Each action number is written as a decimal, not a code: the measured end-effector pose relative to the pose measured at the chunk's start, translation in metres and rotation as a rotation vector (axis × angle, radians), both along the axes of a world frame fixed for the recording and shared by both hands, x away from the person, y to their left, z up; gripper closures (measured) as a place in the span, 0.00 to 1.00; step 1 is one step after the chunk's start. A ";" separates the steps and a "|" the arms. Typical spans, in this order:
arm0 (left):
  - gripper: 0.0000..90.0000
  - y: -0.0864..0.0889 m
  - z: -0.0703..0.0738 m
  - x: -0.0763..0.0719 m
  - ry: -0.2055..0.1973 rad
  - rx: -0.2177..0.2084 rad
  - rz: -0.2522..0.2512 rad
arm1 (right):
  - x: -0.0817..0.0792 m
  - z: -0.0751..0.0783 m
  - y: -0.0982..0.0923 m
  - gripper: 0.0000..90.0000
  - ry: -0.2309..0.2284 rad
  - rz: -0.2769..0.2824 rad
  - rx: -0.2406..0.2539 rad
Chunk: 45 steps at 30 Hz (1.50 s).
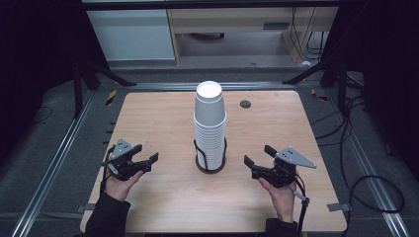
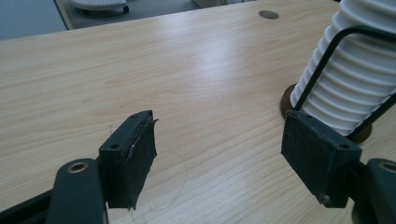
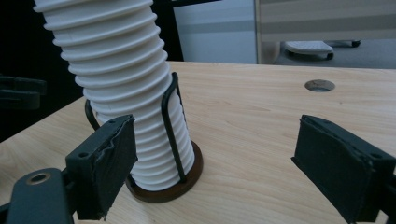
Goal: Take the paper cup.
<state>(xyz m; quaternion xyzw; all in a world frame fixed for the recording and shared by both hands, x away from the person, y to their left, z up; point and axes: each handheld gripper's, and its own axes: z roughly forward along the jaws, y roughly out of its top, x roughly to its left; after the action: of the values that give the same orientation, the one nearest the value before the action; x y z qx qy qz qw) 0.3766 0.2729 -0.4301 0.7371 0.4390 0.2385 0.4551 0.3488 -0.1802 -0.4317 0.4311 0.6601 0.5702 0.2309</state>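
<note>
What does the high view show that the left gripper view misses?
High view: the top cup, the left hand, the right hand and the right claw. Left gripper view: the left claw up close, its pads apart, and a faint ring mark on the wood. Both: the cup stack, its holder, the table and its hole.

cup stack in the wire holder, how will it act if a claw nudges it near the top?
The cup stack is tall and narrow, so it probably sways or leans. The wire holder only guards its lower part, so upper cups may tip or slide off. The cups look like thin paper: likely light and easily crushed. The holder's small round base may skid on the table.
</note>
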 end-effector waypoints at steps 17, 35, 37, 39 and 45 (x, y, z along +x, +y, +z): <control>0.30 -0.014 0.000 -0.001 0.007 0.038 -0.072 | 0.011 0.070 0.026 0.11 -0.101 0.153 -0.021; 0.28 -0.022 0.006 0.002 -0.003 0.042 -0.084 | 0.037 0.127 0.071 0.08 -0.180 0.234 0.006; 0.28 -0.022 0.006 0.003 -0.003 0.042 -0.086 | 0.043 0.127 0.078 0.08 -0.182 0.237 -0.001; 0.27 -0.024 0.007 0.003 -0.001 0.042 -0.090 | 0.049 0.128 0.086 0.07 -0.174 0.238 -0.012; 0.27 -0.028 0.008 0.004 -0.003 0.045 -0.102 | 0.064 0.126 0.102 0.06 -0.162 0.235 -0.042</control>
<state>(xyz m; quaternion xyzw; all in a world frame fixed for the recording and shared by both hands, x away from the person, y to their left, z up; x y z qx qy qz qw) 0.3809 0.2451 -0.4226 0.7682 0.3949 0.2258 0.4505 0.4128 -0.0785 -0.3055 0.2986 0.6971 0.6121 0.2241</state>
